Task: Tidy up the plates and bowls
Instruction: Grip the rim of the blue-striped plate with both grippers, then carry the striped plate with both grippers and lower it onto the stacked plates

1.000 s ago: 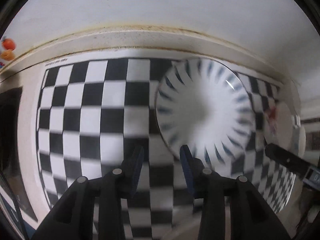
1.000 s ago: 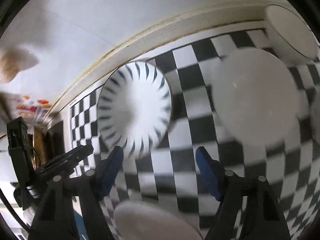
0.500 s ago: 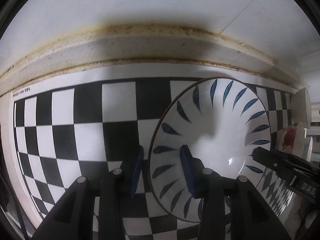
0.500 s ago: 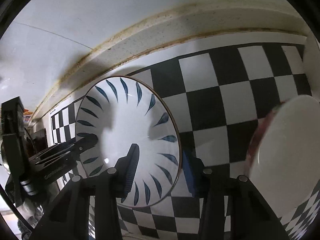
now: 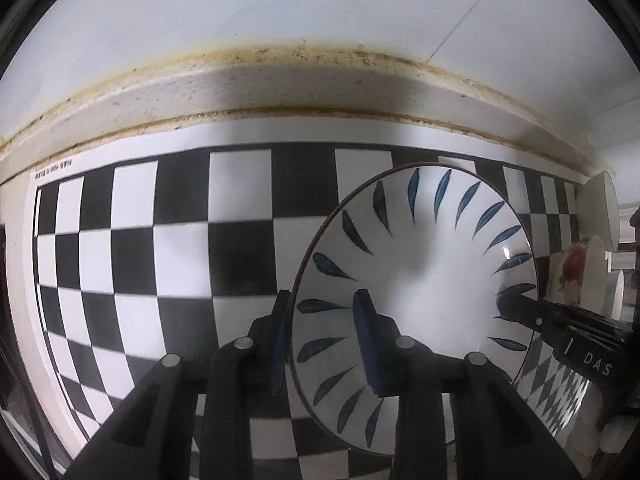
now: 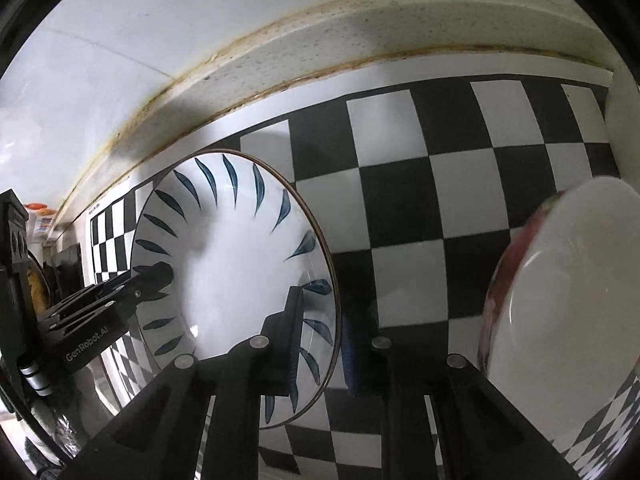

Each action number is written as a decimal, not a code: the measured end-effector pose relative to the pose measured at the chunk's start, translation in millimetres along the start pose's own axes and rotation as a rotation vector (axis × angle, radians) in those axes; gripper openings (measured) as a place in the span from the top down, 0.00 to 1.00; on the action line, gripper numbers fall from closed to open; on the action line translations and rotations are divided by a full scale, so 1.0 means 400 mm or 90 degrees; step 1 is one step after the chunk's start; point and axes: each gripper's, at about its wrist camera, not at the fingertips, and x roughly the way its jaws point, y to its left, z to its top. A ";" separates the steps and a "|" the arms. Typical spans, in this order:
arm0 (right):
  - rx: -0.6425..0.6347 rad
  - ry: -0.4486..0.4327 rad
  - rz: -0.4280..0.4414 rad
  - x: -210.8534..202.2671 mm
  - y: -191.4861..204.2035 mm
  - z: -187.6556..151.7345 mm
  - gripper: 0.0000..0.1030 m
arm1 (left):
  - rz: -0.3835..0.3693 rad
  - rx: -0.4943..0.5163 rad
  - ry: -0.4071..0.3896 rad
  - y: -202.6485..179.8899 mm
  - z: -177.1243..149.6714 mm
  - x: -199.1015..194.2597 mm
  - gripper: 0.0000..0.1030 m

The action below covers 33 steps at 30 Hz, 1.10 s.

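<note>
White with blue leaf strokes, the plate point(image 5: 424, 280) lies on the checkered surface point(image 5: 176, 248) near the wall. Both grippers straddle opposite edges of its rim: the left gripper point(image 5: 322, 332) has its jaws closing, the rim between them, and the right gripper point(image 6: 322, 332) is likewise closing over the rim. A white bowl point(image 6: 568, 280) sits just right.

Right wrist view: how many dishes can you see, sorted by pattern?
Blue-leaf bowl: 1
White bowl with red outside: 1
Plain white dish, cut off at the picture's edge: 1
Total: 3
</note>
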 end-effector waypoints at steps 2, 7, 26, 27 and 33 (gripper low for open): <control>-0.003 -0.002 0.006 -0.006 0.008 -0.012 0.83 | 0.001 0.002 -0.008 -0.003 0.004 -0.011 0.73; -0.019 -0.012 0.018 -0.037 0.026 -0.056 0.83 | 0.003 0.000 -0.029 -0.003 -0.033 -0.064 0.73; -0.075 -0.088 0.078 -0.304 0.032 -0.338 0.85 | 0.005 0.038 -0.103 -0.069 -0.288 -0.293 0.73; -0.077 -0.091 0.079 -0.314 0.025 -0.358 0.85 | 0.003 0.038 -0.104 -0.069 -0.305 -0.300 0.73; -0.075 -0.089 0.099 -0.339 -0.006 -0.474 0.86 | -0.007 0.042 -0.096 -0.089 -0.402 -0.328 0.73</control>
